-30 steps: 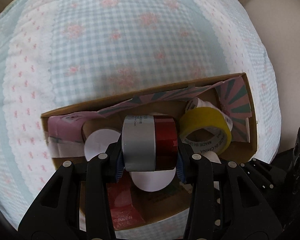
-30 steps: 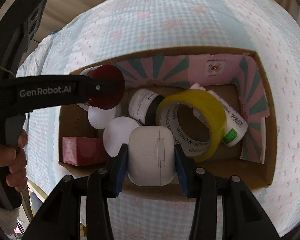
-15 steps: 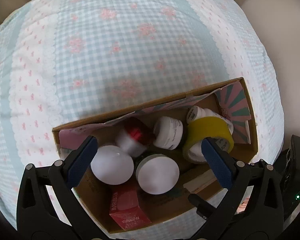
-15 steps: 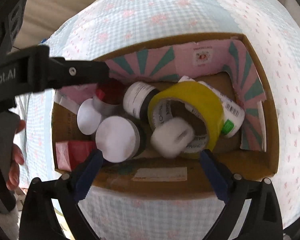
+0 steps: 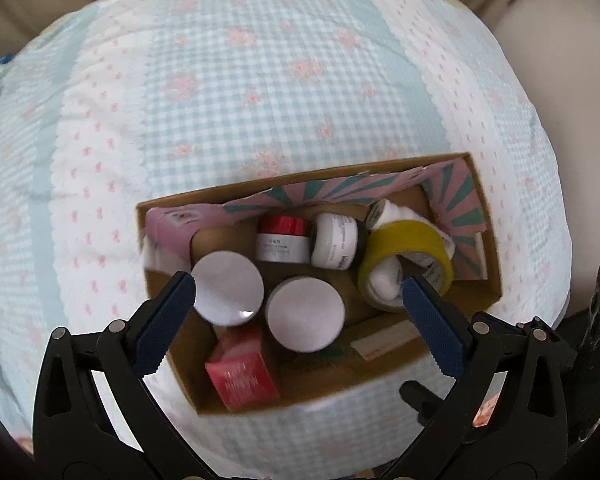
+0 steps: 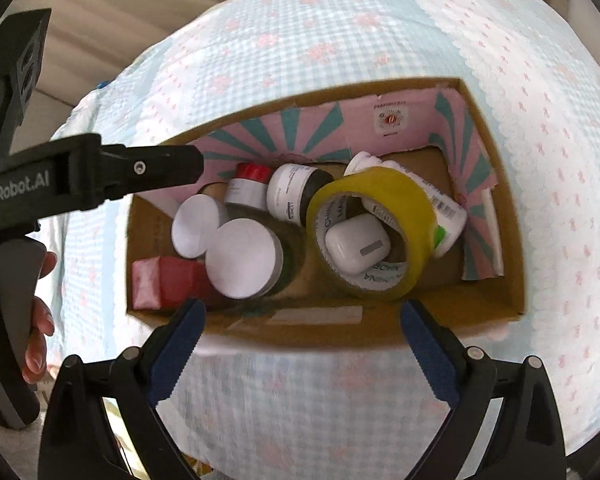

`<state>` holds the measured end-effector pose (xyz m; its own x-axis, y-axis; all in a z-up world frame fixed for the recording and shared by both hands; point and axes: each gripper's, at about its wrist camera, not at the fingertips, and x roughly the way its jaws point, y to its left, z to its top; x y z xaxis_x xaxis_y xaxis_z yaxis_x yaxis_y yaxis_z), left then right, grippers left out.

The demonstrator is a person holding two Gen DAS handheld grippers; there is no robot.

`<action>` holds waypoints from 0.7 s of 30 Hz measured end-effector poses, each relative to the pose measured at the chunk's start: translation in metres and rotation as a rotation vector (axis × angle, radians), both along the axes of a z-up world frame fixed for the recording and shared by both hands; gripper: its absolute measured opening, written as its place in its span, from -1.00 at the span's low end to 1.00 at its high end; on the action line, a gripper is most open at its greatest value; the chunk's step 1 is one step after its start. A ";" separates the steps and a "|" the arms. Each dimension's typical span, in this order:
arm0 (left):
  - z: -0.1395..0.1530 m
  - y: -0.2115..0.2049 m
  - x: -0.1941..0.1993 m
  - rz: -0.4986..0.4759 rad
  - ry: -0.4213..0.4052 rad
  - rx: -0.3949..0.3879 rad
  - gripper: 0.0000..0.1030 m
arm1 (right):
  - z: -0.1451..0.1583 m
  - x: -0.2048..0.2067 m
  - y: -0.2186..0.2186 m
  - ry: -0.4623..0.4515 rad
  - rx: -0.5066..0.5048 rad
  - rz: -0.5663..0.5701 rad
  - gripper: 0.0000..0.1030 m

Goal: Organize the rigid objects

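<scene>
A cardboard box (image 5: 484, 208) (image 6: 496, 168) sits on a checked bedspread. Inside lie a red-capped silver jar (image 5: 282, 238) (image 6: 246, 186), a white jar (image 5: 336, 240) (image 6: 296, 192), two white-lidded tins (image 5: 228, 294) (image 6: 244, 258), a red carton (image 5: 242, 374) (image 6: 168, 282) and a yellow tape roll (image 5: 410, 248) (image 6: 374, 196). A white earbud case (image 6: 358, 242) rests inside the tape roll. My left gripper (image 5: 296, 310) is open and empty above the box's near side. My right gripper (image 6: 302, 344) is open and empty just before the box's front wall.
The box has a pink and teal striped liner (image 6: 324, 124). A white bottle with a green label (image 6: 440, 216) lies behind the tape roll. The left gripper's body and the hand holding it (image 6: 36, 336) fill the left of the right wrist view. The bedspread (image 5: 260, 80) surrounds the box.
My left gripper let go of the red-capped jar, now lying in the box. My right gripper released the white earbud case into the tape roll. Both grippers opened and pulled back.
</scene>
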<state>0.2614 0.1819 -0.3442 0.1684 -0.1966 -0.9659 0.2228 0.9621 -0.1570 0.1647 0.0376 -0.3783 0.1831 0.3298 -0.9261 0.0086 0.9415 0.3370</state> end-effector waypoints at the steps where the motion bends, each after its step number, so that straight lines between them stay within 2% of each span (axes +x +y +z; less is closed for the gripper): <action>1: 0.009 -0.001 -0.005 0.019 -0.010 -0.004 1.00 | 0.007 -0.002 -0.004 -0.007 0.001 0.009 0.88; 5: 0.053 -0.009 -0.028 0.076 -0.066 -0.018 1.00 | 0.039 -0.010 -0.024 -0.044 -0.011 0.033 0.88; 9: 0.104 -0.023 -0.059 0.113 -0.146 -0.037 1.00 | 0.092 -0.017 -0.051 -0.116 -0.065 0.099 0.88; 14: 0.178 -0.040 -0.101 0.159 -0.313 -0.059 1.00 | 0.166 -0.026 -0.090 -0.239 -0.133 0.126 0.88; 17: 0.220 -0.047 -0.124 0.181 -0.414 -0.063 1.00 | 0.224 -0.035 -0.114 -0.336 -0.165 0.085 0.88; 21: 0.273 -0.052 -0.154 0.207 -0.578 -0.048 1.00 | 0.279 -0.048 -0.126 -0.459 -0.193 0.043 0.88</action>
<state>0.1076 0.1298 -0.0714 0.7017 -0.1446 -0.6976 0.0938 0.9894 -0.1107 0.1168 -0.0883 -0.0996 0.5760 0.1762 -0.7982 -0.1399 0.9833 0.1161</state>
